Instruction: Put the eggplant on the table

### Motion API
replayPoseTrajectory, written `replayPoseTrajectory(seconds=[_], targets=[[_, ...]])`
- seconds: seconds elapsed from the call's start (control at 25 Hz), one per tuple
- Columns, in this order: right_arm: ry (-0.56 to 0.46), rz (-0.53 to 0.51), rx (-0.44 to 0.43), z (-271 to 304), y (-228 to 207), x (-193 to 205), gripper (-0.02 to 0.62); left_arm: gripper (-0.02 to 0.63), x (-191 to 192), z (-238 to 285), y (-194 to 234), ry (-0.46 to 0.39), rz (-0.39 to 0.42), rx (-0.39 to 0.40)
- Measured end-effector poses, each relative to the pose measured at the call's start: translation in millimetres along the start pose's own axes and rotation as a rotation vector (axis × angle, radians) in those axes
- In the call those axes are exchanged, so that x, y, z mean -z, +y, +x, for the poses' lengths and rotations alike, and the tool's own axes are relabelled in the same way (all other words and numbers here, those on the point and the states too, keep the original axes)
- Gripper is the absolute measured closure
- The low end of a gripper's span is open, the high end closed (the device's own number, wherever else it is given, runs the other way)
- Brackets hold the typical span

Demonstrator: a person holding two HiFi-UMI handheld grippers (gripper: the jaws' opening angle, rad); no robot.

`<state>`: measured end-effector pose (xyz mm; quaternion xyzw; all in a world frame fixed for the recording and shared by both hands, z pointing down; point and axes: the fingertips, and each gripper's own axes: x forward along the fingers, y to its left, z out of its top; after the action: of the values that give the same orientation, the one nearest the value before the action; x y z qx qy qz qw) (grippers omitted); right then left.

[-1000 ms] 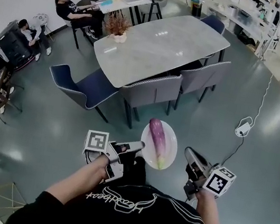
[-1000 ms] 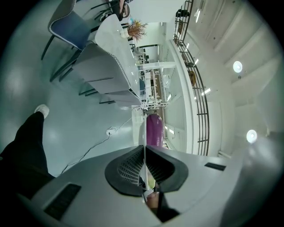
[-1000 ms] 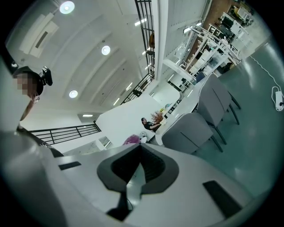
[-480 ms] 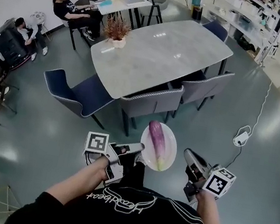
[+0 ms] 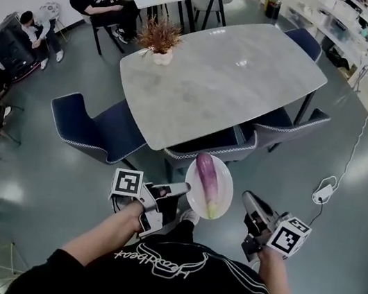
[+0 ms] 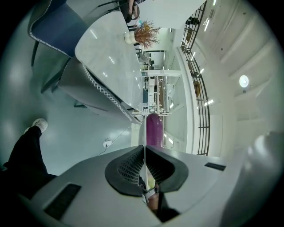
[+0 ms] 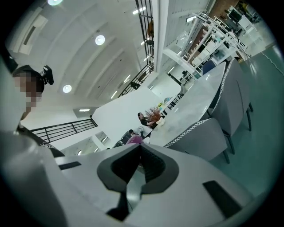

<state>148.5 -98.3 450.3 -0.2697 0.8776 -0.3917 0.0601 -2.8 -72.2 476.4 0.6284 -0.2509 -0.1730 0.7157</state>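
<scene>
- Farthest left, two seated people [image 5: 89, 3] were by the wall, well apart from both grippers.
- Next came a dark blue chair [image 5: 92, 130], standing away from the near-left corner of the counter [image 5: 224, 79]. The counter was a long grey top with a potted plant [image 5: 161, 37] near its far-left end.
- Low in front of the person, the left gripper [image 5: 179, 191] had its jaws clamped on the near-left rim of a white plate [image 5: 223, 193]. Its own view showed the plate edge-on — a thin white line pinched between the pads.
- On that plate lay the eggplant [image 5: 206, 182], lengthwise, with its purple end away from the person and its pale green stem end toward them. Plate and eggplant hung in the air above the floor, just short of the counter's near edge, over a grey chair [image 5: 201, 151] tucked in there.
- Just right of the plate and not touching it, the right gripper [image 5: 248, 202] was held at the same height — its jaws were drawn together with nothing between them.
- Far right, a white cable [image 5: 323, 190] trailed across the floor.
</scene>
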Motion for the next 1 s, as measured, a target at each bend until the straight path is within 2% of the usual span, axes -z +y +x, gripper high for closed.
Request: replayPoseTrajectory(seconds=[0.32, 0.64, 0.72, 1.0], targets=[[0.009, 0.008, 0.015, 93.0, -24.4, -51.6, 0.589, 0.586, -109.3, 12.0, -16.7, -0.005, -0.018, 0.001], [0.025, -0.023, 0.036, 154.4, -35.5, -92.7, 0.589, 0.586, -187.7, 27.9, -31.4, 0.003, 0.001, 0.038], [0.022, -0.028, 0.039, 165.8, -38.6, -100.5, 0.589, 0.586, -202.5, 32.4, -33.9, 0.005, 0.000, 0.047], [0.019, -0.022, 0.041, 174.9, -47.9, -106.7, 0.589, 0.586, -219.9, 41.9, -37.8, 0.008, 0.006, 0.040]])
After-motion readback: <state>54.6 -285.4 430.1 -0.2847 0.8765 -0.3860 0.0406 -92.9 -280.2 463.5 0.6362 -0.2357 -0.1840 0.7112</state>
